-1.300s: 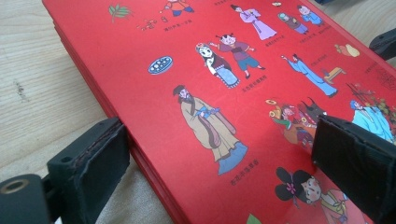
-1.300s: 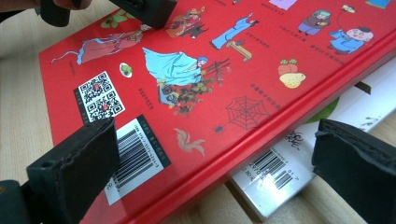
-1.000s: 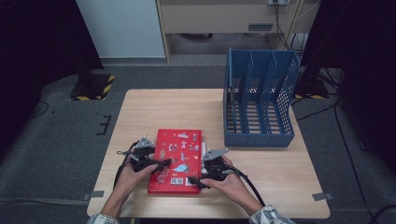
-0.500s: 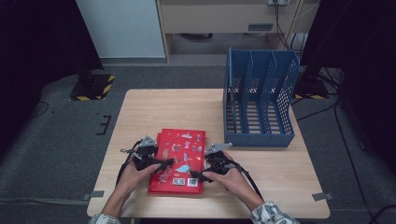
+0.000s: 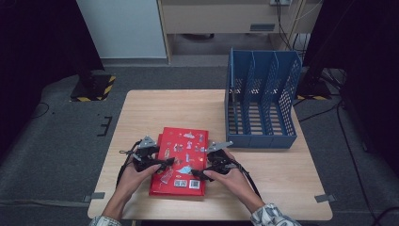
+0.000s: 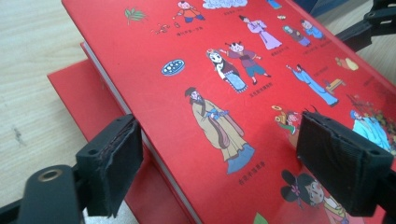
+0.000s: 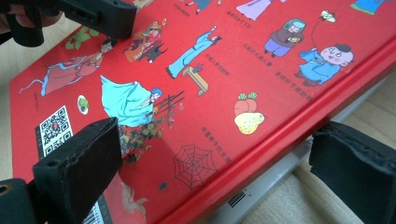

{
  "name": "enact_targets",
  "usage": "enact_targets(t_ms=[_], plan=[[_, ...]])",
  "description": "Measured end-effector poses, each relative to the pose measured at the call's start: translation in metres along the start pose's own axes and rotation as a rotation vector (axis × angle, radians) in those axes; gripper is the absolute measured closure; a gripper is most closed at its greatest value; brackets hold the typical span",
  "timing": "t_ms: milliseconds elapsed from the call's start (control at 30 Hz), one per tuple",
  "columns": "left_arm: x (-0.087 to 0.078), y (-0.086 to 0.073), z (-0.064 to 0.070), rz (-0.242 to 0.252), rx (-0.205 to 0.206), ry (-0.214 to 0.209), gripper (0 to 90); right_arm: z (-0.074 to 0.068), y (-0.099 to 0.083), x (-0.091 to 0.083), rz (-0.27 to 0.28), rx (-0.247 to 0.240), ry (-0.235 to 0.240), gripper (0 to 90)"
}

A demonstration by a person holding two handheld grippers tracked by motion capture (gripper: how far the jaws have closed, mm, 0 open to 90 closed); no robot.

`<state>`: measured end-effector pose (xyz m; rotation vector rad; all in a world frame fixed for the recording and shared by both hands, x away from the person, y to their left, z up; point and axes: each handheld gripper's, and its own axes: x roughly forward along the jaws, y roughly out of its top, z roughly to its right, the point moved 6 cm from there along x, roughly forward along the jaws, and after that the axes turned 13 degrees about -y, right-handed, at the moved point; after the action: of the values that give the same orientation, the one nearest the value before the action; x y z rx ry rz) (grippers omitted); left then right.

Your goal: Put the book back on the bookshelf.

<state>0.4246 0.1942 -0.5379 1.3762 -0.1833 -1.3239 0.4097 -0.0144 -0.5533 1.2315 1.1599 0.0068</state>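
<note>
A red picture book [image 5: 181, 153] lies near the table's front edge, its cover full of small cartoon figures. It rests on a second red book [image 6: 88, 107] that sticks out at its left. My left gripper [image 5: 167, 163] is open at the book's left edge. In the left gripper view [image 6: 233, 168] one pad hangs beside the page block and the other over the cover [image 6: 224, 70]. My right gripper [image 5: 197, 173] is open at the book's right edge [image 7: 210, 56]. In the right gripper view [image 7: 215, 168] one pad is above the cover and the other is off the spine over the table.
A blue slotted file rack [image 5: 261, 101] stands upright at the table's back right, just behind the book's far right corner. Bare wooden table [image 5: 287, 169] lies to the right and at the back left. Cables trail from both grippers toward the person.
Both hands have shifted slightly along the book's sides, the right gripper a little farther from the person. The book has barely moved.
</note>
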Motion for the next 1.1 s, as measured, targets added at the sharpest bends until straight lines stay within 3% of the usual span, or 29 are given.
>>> enact_targets(t_ms=[267, 433, 533, 733, 900, 1100], plan=[[-0.004, 0.003, 0.000, -0.014, -0.003, 0.001, 16.7, -0.001, 0.007, -0.004, 0.021, -0.037, -0.040, 8.3], [-0.012, 0.009, 0.000, 0.017, 0.012, 0.017, 24.3, 0.000, 0.016, -0.008, 0.034, -0.041, -0.052, 14.3], [-0.014, 0.010, -0.003, 0.028, -0.008, 0.006, 24.6, 0.000, 0.023, -0.011, 0.047, -0.049, -0.055, 16.5], [-0.020, 0.016, -0.005, 0.027, 0.017, 0.035, 27.2, 0.002, 0.035, -0.010, 0.031, -0.063, -0.083, 19.5], [-0.023, 0.021, -0.010, 0.039, 0.004, 0.035, 29.6, 0.005, 0.047, -0.012, 0.006, -0.078, -0.102, 22.8], [-0.030, 0.032, -0.010, 0.044, 0.015, 0.059, 32.5, 0.007, 0.063, -0.017, 0.033, -0.097, -0.121, 27.5]])
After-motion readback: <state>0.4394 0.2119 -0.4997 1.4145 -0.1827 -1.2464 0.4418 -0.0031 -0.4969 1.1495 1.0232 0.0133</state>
